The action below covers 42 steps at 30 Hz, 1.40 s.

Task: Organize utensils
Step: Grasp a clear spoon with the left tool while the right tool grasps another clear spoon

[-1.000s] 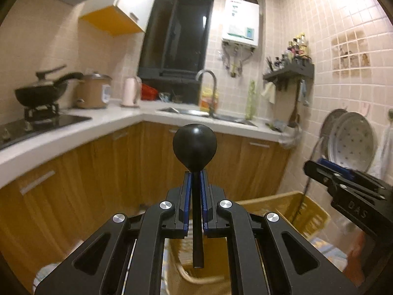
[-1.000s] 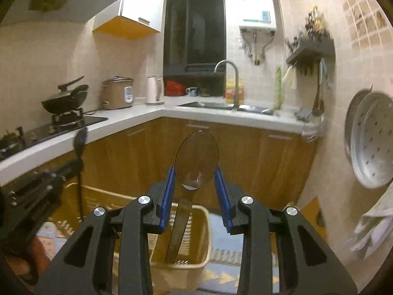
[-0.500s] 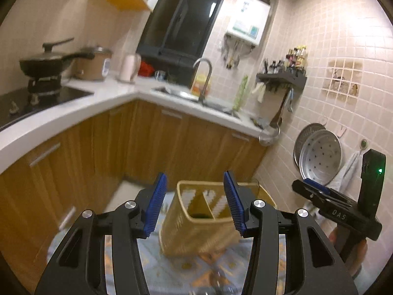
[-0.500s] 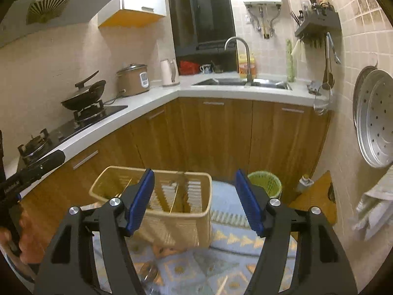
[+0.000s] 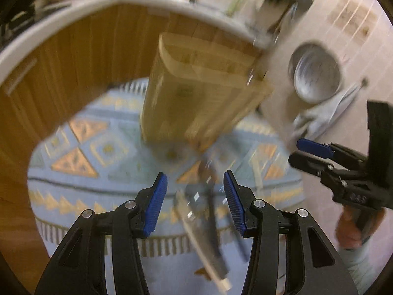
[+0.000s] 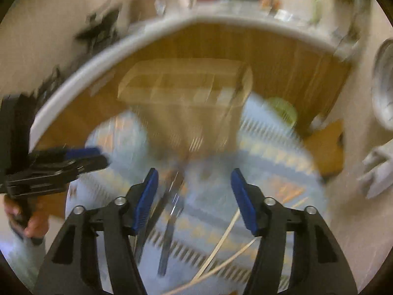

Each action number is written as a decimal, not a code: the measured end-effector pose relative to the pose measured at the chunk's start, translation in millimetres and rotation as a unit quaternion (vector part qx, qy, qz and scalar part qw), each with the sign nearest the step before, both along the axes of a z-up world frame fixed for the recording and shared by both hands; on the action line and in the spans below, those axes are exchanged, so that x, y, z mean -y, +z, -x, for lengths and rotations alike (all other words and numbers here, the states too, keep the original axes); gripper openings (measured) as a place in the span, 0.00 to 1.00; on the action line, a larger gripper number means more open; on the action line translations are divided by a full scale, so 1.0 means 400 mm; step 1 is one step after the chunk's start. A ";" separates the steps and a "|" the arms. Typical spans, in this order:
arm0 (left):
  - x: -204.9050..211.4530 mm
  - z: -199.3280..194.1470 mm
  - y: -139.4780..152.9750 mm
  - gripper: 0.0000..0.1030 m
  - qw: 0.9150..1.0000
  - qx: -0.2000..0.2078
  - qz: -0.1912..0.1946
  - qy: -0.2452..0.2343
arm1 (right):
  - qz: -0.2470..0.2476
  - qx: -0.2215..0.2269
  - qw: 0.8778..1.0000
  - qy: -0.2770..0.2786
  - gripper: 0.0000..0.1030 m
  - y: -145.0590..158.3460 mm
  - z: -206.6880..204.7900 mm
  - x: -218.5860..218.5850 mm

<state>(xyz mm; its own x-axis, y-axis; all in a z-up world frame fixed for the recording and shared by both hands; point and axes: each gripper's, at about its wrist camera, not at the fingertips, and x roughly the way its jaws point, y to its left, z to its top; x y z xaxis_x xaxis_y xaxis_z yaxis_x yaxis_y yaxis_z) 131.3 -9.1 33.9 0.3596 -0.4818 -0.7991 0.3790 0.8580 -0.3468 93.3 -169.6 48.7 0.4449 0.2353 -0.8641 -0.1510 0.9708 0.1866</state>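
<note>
Both views are motion-blurred. A tan slotted utensil basket [image 5: 201, 91] stands on a patterned blue rug [image 5: 98, 152]; it also shows in the right wrist view [image 6: 186, 86]. Loose utensils [image 5: 208, 211] lie on the rug below my left gripper [image 5: 195, 196], which is open and empty. My right gripper [image 6: 194, 196] is open and empty above dark-handled utensils [image 6: 169, 216] and pale chopsticks [image 6: 221, 245] on the rug [image 6: 270, 167]. Each gripper shows in the other's view: right gripper [image 5: 316, 154], left gripper [image 6: 81, 157].
Wooden cabinets [image 5: 81, 56] under a white counter [image 5: 49, 34] curve around the rug. A green bin [image 6: 282, 110] stands by the cabinets. A metal steamer tray [image 5: 316, 76] and a cloth [image 5: 319, 118] hang on the tiled wall at right.
Both grippers have let go of their spoons, opened, and tilted down from above the basket toward the utensils lying on the rug.
</note>
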 end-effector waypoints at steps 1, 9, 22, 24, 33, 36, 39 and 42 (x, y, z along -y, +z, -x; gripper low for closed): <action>0.001 -0.004 -0.036 0.44 1.000 -0.016 -0.009 0.004 | -0.002 -0.022 1.000 0.005 0.50 -0.030 -0.005 -0.010; 0.020 0.012 -0.136 0.44 0.997 -0.070 -0.019 -0.030 | -0.027 -0.137 0.989 0.038 0.35 -0.224 -0.026 -0.077; 0.088 0.050 -0.179 0.44 0.993 -0.075 -0.075 -0.045 | 0.071 -0.082 0.994 0.031 0.09 -0.237 0.005 -0.100; 0.107 0.056 -0.178 0.44 0.992 -0.060 -0.099 -0.046 | 0.068 -0.085 0.994 0.024 0.09 -0.234 -0.005 -0.063; 0.167 0.058 -0.179 0.23 0.984 -0.041 -0.168 -0.048 | 0.052 -0.100 0.993 0.015 0.10 -0.233 -0.005 -0.015; 0.165 0.049 -0.182 0.15 0.984 -0.048 -0.163 -0.045 | 0.053 -0.106 0.993 0.016 0.10 -0.235 -0.012 -0.024; 0.146 0.045 -0.175 0.08 0.988 -0.048 -0.139 -0.038 | 0.050 -0.102 0.993 0.020 0.09 -0.234 -0.020 -0.025; 0.096 0.050 -0.147 0.08 0.991 -0.045 -0.118 -0.034 | 0.034 -0.097 0.995 0.018 0.09 -0.230 -0.014 -0.016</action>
<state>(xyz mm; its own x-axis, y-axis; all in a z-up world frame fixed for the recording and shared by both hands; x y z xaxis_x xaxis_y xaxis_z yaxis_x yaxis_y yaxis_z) 111.5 -47.6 -24.8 0.2540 -0.2979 -0.9202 0.4156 0.8927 -0.1742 98.9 -163.3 -43.3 0.2608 0.1854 -0.9474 -0.1529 0.9769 0.1491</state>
